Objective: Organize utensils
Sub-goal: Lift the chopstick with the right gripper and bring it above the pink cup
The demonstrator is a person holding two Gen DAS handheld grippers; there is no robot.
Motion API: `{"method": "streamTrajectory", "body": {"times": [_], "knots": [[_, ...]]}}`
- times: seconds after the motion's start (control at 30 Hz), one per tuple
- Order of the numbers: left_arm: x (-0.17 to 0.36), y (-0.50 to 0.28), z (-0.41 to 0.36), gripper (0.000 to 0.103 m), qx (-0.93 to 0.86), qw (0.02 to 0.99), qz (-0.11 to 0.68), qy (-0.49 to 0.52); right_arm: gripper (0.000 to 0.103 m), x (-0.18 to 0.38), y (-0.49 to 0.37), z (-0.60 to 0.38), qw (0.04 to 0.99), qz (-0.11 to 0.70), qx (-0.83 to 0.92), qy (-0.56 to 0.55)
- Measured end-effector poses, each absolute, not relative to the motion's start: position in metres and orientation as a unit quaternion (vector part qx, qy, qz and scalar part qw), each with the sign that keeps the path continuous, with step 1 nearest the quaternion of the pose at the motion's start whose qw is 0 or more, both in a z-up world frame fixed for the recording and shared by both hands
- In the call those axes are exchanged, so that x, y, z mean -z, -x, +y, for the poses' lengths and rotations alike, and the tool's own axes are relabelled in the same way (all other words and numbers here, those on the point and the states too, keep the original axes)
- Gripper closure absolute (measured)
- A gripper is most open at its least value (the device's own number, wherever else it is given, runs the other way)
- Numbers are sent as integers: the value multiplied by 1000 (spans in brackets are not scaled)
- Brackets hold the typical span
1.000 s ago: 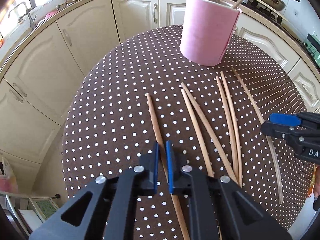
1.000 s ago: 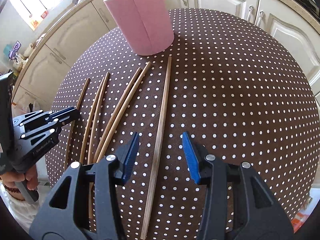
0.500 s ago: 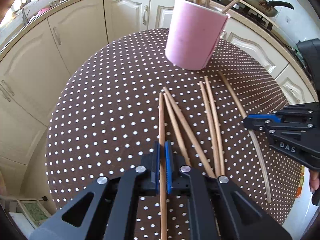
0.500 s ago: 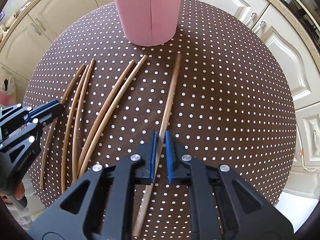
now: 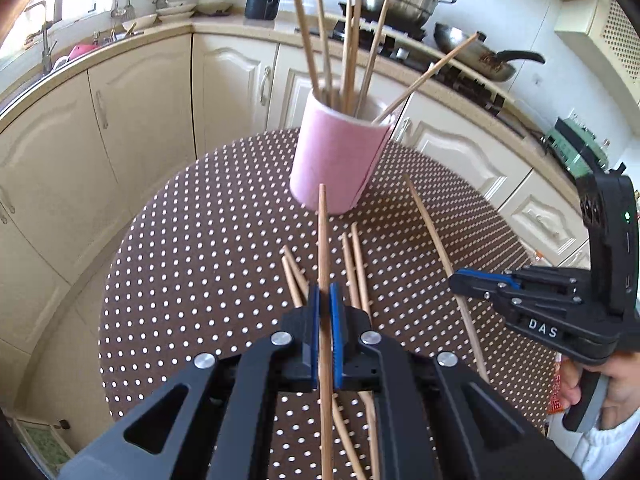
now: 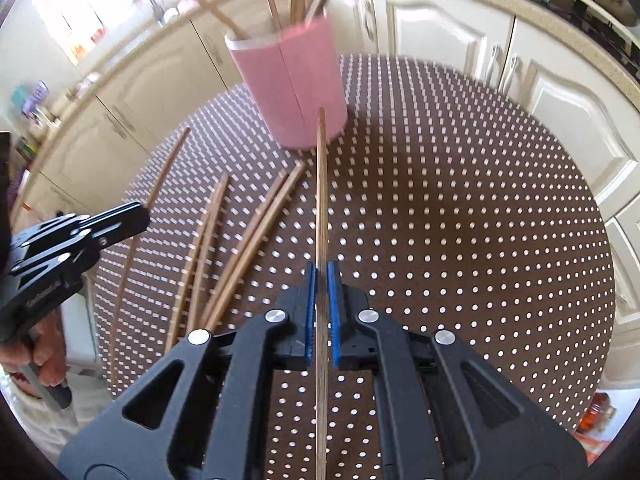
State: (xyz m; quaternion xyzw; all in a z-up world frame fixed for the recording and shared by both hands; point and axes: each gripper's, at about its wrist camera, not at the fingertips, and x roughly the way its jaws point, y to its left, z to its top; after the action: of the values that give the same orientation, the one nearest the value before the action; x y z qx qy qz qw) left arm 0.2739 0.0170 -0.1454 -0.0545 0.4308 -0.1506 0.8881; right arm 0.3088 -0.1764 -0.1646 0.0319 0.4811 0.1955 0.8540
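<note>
Two chopsticks are held, one [image 5: 323, 240] clamped in the left gripper [image 5: 325, 300] and one [image 6: 320, 200] in the right gripper [image 6: 320, 280], and each is best tilted upright before being lowered into the pink holder [image 5: 338, 160] behind the four left on the table [image 6: 460, 220].

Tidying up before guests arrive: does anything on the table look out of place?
Yes: four chopsticks lie loose on the dotted tablecloth instead of standing in the pink holder.

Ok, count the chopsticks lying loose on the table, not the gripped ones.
4, in two pairs on the table: one pair nearer the left gripper, the other pair beside the chopstick in the right gripper. More could hide under the grippers.
</note>
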Motion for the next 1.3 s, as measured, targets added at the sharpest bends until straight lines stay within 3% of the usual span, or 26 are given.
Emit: {"method": "streamTrajectory", "body": {"times": [0.7, 1.3], "knots": [[90, -279, -35, 98, 192, 923, 329, 49, 97, 88, -289, -188, 901, 345, -247, -91], [33, -326, -54, 97, 202, 963, 171, 51, 97, 27, -318, -197, 941, 213, -233, -120]]}}
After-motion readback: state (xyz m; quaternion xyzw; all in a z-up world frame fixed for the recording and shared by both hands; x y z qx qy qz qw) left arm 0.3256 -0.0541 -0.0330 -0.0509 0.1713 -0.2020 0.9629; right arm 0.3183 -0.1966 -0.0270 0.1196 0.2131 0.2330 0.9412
